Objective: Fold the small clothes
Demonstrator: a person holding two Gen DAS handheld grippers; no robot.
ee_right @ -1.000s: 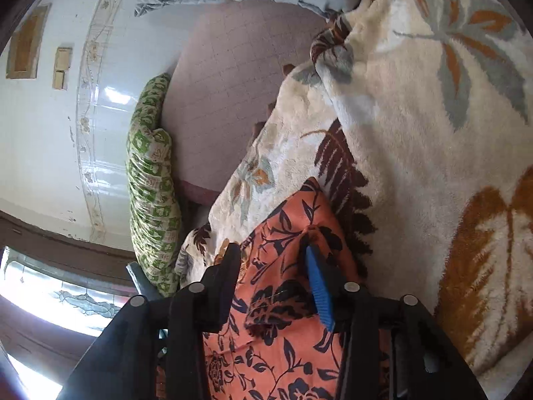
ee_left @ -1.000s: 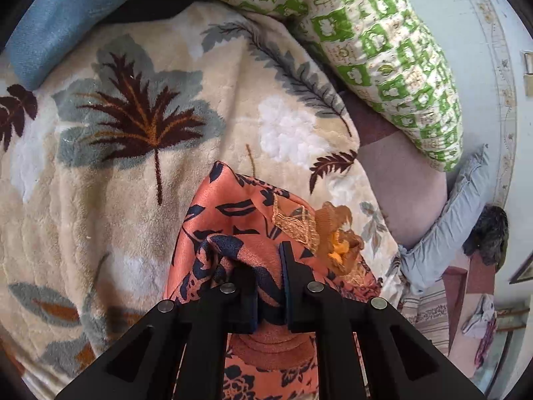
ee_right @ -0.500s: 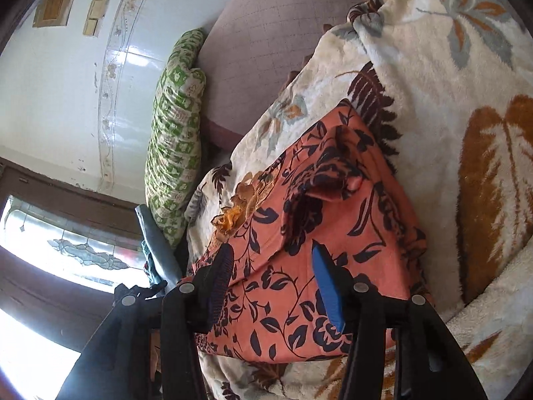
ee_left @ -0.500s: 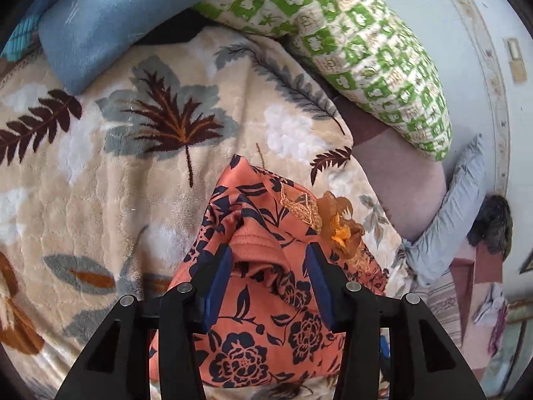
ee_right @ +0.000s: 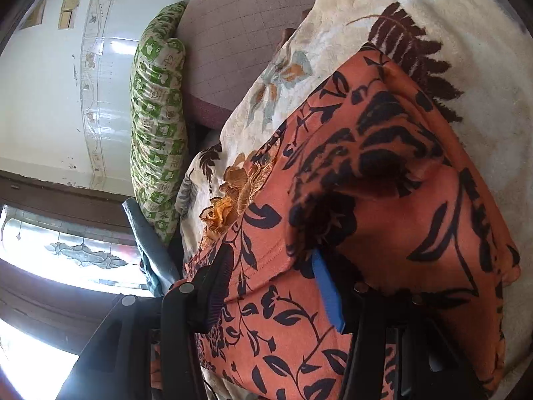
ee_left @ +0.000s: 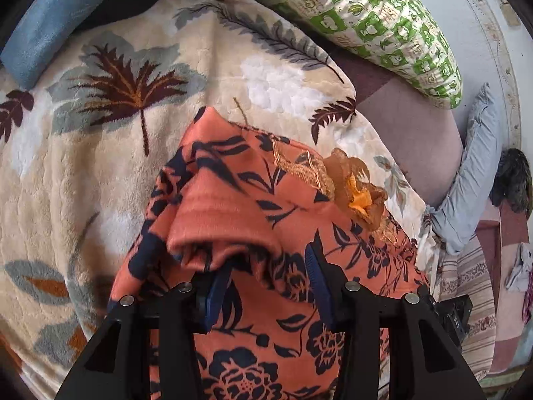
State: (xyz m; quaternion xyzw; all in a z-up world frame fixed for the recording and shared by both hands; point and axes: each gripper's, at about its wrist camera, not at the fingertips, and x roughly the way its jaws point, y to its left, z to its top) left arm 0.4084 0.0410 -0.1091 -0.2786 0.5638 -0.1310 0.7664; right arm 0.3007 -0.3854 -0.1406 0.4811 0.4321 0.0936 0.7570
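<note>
An orange floral garment (ee_left: 266, 233) lies bunched on a leaf-patterned blanket (ee_left: 83, 166), directly beneath the left gripper (ee_left: 266, 286) and right gripper (ee_right: 269, 286); both jaws, closing, straddle its fabric without pinching.

green pillow (ee_left: 383, 23) hems the far side; blanket (ee_left: 66, 180) left lies open.

Matt printed cloth garment (ee_left: 286, 230) on fluffy plush blanket (ee_left: 100, 173); glossy tiled wall (ee_right: 50, 100) behind
</note>
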